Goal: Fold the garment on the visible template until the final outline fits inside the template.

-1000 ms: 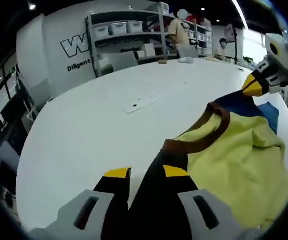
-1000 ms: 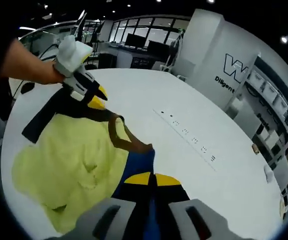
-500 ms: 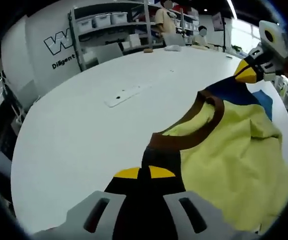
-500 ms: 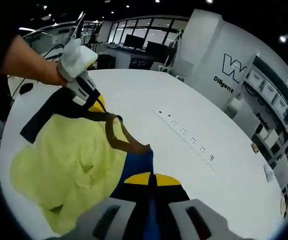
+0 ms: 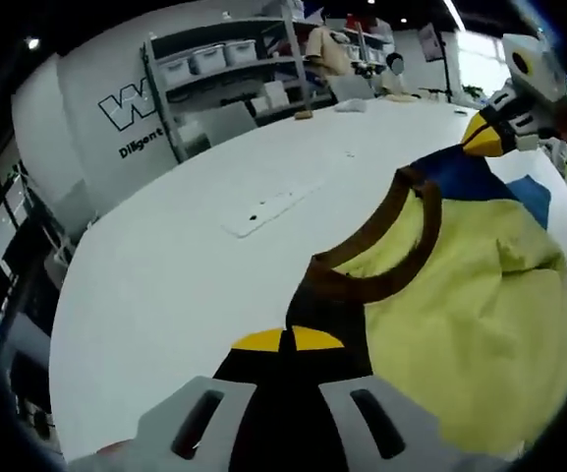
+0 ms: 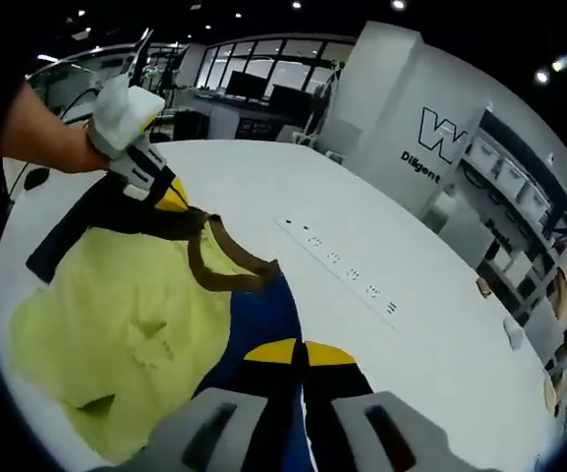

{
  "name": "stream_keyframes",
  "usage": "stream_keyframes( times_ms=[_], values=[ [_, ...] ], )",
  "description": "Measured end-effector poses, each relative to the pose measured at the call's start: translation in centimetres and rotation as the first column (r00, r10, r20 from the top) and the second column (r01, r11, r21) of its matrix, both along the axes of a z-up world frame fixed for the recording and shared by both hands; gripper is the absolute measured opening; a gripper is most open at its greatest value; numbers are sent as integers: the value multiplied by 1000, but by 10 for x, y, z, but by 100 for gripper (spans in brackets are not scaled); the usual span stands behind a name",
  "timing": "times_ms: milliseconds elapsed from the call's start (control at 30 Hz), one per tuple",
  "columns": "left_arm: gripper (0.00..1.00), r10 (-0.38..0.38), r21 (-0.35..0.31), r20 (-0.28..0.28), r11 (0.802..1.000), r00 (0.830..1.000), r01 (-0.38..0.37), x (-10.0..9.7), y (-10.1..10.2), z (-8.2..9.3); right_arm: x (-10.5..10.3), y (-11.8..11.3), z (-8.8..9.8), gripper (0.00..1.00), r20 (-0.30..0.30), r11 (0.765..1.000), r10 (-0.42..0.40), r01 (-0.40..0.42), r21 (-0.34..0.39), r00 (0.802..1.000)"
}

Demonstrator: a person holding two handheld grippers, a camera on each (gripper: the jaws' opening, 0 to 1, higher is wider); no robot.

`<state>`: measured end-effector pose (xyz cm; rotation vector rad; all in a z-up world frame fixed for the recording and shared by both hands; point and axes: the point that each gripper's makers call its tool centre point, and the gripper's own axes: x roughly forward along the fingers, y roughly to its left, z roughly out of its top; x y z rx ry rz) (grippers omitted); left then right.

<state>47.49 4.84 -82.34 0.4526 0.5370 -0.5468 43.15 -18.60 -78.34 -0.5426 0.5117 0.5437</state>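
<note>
A yellow garment [image 5: 460, 295] with a brown collar [image 5: 376, 280], one black sleeve [image 5: 322, 310] and one blue sleeve [image 5: 455, 175] lies on the white table [image 5: 165, 265]. My left gripper [image 5: 285, 339] is shut on the black sleeve. My right gripper [image 5: 487, 136] comes in at the upper right, holding the blue sleeve. In the right gripper view, my right gripper [image 6: 298, 351] is shut on the blue sleeve [image 6: 254, 324]. At the upper left a hand holds my left gripper [image 6: 170, 197] on the black sleeve [image 6: 96, 221]. The yellow body [image 6: 116, 315] sags between them, wrinkled.
A flat white strip with small holes [image 5: 268, 205] [image 6: 347, 270] is set in the table beyond the garment. Shelves with bins [image 5: 224, 69] and people stand behind the table's far edge. The table's near edge curves close to the garment [image 6: 8, 256].
My left gripper's jaws, apart a second ago, have shut on the black sleeve. The collar edge is pulled tauter between the two grippers. The right gripper has kept its hold.
</note>
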Motion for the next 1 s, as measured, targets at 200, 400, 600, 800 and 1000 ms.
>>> stream_keyframes(
  times_ms=[200, 400, 600, 800, 1000],
  values=[
    [0, -24, -11, 136, 1000, 990, 26, 15, -11, 32, 20, -19, 10, 0, 99, 993, -117, 117, 5, 988],
    [0, -67, 97, 212, 994, 975, 47, 36, -21, 38, 46, -30, 2, 0, 168, 980, -167, 182, -79, 972],
    [0, -69, 131, 196, 990, 978, 44, 56, -31, 27, 59, -37, -12, 0, 175, 972, -197, 216, -94, 965],
    [0, -93, 180, 147, 981, 985, 66, 71, -41, 8, 70, -46, -33, 0, 171, 964, -201, 225, -141, 965],
    [0, -129, 281, 115, 955, 985, 93, 76, -39, -12, 73, -47, -53, 0, 129, 962, -202, 222, -159, 971]
  ],
)
